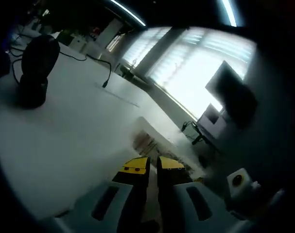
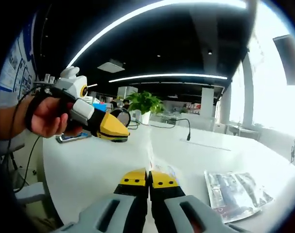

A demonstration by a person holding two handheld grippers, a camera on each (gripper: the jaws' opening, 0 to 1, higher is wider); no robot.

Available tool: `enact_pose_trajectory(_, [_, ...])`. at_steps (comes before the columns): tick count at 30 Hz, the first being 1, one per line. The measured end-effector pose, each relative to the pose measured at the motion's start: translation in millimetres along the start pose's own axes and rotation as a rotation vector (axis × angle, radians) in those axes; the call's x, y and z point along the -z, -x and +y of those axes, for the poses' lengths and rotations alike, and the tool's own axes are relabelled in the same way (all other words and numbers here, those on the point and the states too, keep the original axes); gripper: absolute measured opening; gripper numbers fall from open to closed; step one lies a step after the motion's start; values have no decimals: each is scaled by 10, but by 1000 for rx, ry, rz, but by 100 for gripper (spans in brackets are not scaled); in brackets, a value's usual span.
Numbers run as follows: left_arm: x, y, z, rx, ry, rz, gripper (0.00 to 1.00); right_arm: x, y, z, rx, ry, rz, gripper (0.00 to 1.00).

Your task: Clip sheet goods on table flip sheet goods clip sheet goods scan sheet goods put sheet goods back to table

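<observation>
Both claws narrow, gripping nothing: right claw [image 2: 148, 178] at bottom centre, left claw [image 2: 122, 135] at left. Sheet packet [image 2: 236, 193] flat on white desk [image 2: 89, 165], lower right, apart from both.

A flat, clear-wrapped sheet goods pack [image 2: 236, 194] with grey-and-white print lies on the white surface [image 2: 98, 165]. Another thin sheet [image 2: 157, 167], pale with faint print, stands on edge between the right claw's [image 2: 148, 180] closed yellow tips
</observation>
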State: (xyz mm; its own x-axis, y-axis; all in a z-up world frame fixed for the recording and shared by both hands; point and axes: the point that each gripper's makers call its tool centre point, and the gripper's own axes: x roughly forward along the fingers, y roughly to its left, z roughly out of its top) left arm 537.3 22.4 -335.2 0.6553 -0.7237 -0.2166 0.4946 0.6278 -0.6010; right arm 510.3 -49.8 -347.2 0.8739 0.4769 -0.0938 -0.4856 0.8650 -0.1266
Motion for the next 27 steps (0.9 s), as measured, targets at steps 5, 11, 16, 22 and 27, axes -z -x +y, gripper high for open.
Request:
enact_pose_trajectory(5, [18,18,79,-16,-40,-8,0,-105,55,-111,28,-27,-27,0])
enact_pose_trajectory(11, [55,45,178,-48,-114,-26,0,-193,90,-230,55,-55,-54,0])
enact_pose_trajectory(16, [91,58,266,-66,-140,-30,0,-263,123,-339,86,-79,-79,0])
enact_pose_trajectory(22, [118,80,404,-109,-236,-40,0,-297,187,-479,112,-131,-96,0])
enact_pose_trajectory(27, [128,99,518,-154,-347,-59,2,-296,206,-551,120,-174,-103,0])
